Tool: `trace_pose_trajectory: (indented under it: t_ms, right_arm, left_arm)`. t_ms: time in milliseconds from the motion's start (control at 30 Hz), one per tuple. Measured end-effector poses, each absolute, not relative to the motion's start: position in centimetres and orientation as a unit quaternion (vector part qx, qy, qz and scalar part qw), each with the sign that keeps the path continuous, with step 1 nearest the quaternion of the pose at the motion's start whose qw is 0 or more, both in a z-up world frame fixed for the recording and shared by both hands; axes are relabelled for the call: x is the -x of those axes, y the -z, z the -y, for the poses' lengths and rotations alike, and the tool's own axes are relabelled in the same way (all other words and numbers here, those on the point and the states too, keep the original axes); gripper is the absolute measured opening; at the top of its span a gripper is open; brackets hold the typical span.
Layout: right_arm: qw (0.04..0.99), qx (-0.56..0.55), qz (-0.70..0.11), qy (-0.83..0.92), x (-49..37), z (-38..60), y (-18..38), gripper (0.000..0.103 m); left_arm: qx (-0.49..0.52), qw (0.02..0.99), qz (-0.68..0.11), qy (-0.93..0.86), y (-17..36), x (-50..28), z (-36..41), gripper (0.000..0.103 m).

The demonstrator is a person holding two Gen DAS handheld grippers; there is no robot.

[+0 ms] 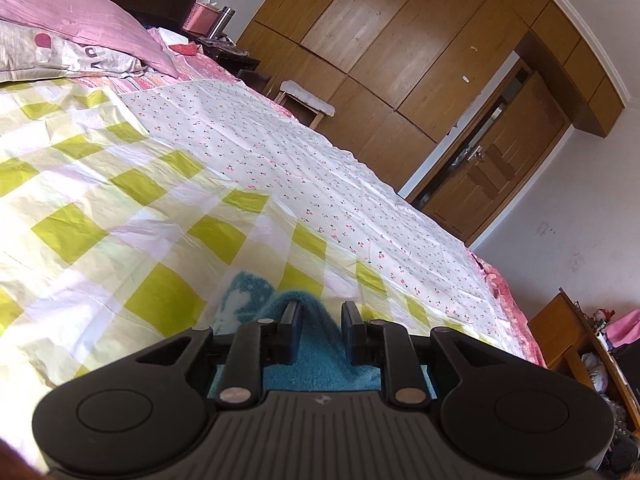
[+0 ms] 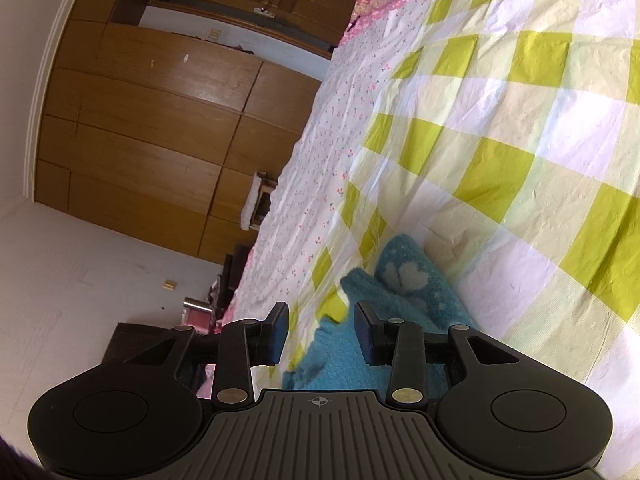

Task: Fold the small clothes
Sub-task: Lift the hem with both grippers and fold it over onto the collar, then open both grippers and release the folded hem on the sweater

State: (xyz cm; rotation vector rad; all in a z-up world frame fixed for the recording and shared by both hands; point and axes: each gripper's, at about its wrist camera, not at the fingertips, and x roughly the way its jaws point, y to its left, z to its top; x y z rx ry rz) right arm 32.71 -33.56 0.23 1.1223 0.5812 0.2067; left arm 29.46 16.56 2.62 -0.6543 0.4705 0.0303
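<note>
Left gripper [image 1: 320,320]: black plastic body with a ribbed top plate and two flat, rubber-padded fingers [image 1: 291,320] held apart, straddling a raised ridge of the garment; the pads sit just beside the pile, and firm contact cannot be told. Teal garment [image 1: 316,360]: small, fuzzy fleece-like knit with pale cream motifs, lying on the bed directly under and ahead of both tools. Right gripper [image 2: 322,330]: same construction, fingers [image 2: 366,332] spread wide, with checked cloth and a scalloped teal edge visible in the gap. In the right wrist view the teal garment [image 2: 416,284] shows a rounded end bearing a cream heart-petal shape and small dots. Bed cover [image 1: 120,208]: thin, creased woven cloth in lime-green, pale yellow and white squares. Beside it, a white sheet [image 1: 304,168] printed with tiny cherries. Background: glossy wood-panel wardrobe [image 1: 400,40], pink satin-like pillow [image 1: 80,12].
</note>
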Motion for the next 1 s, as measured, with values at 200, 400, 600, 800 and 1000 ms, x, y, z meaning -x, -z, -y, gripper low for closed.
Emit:
trace_pose_trajectory:
  t_ms: [200,400,600,800,1000]
  right_arm:
    - [0.837,-0.454,-0.289,-0.105,-32.6,31.9,-1.5,0.038]
    - [0.874,-0.365,-0.306,-0.093,-31.9,29.8,-1.9,0.038]
    - [0.921,-0.203,-0.328,-0.062,-31.5,26.7,-2.3,0.036]
    - [0.934,-0.102,-0.341,-0.042,-31.5,25.0,-1.2,0.025]
    - [0.941,-0.019,-0.336,-0.029,-31.3,23.0,-0.9,0.023]
  left_arm:
    - [0.321,0.924,-0.204,-0.032,-3.6,-29.0,-17.4,0.044]
    - [0.262,0.937,-0.228,-0.036,-3.4,-27.3,-16.1,0.045]
    - [0.174,0.948,-0.263,-0.038,-2.0,-26.0,-13.5,0.045]
    - [0.113,0.949,-0.290,-0.041,-0.2,-25.2,-12.6,0.045]
    - [0.068,0.952,-0.293,-0.053,0.3,-24.7,-11.9,0.044]
